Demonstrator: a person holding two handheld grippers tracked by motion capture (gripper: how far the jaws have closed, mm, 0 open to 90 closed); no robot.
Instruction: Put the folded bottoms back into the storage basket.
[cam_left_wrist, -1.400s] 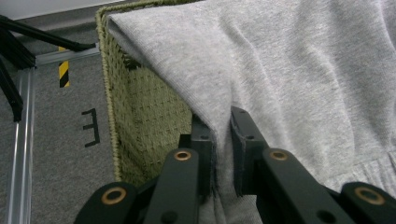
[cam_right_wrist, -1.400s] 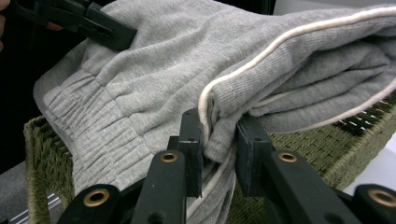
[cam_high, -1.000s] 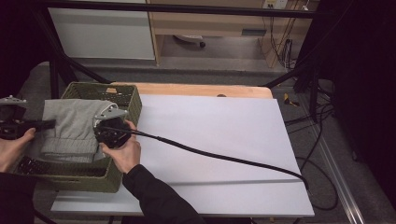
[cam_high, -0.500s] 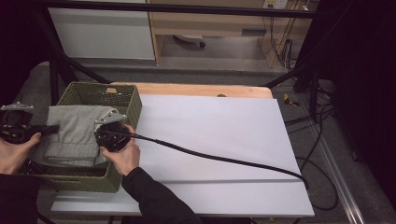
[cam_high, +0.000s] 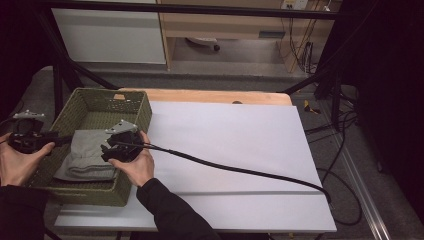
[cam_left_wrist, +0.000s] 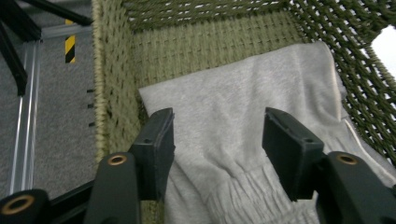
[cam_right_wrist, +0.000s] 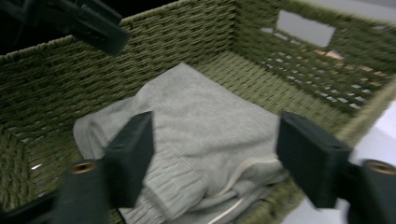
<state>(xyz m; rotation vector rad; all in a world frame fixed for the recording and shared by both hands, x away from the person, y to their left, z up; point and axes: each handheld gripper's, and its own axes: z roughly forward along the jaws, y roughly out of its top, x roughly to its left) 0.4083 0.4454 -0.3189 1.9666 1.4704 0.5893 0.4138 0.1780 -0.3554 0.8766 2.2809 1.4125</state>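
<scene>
Both your left gripper (cam_left_wrist: 217, 135) and right gripper (cam_right_wrist: 215, 154) have just opened, holding nothing; lift straight clear of the folded grey garment (cam_high: 90, 157) in the basket (cam_high: 102, 97).

A soft, matt grey fleece garment (cam_left_wrist: 243, 135) with a ribbed cuff lies in a rough, olive woven wicker basket (cam_high: 131, 107), beside smooth white paper (cam_high: 225, 145) covering the pale wooden desk (cam_high: 210, 96).
</scene>
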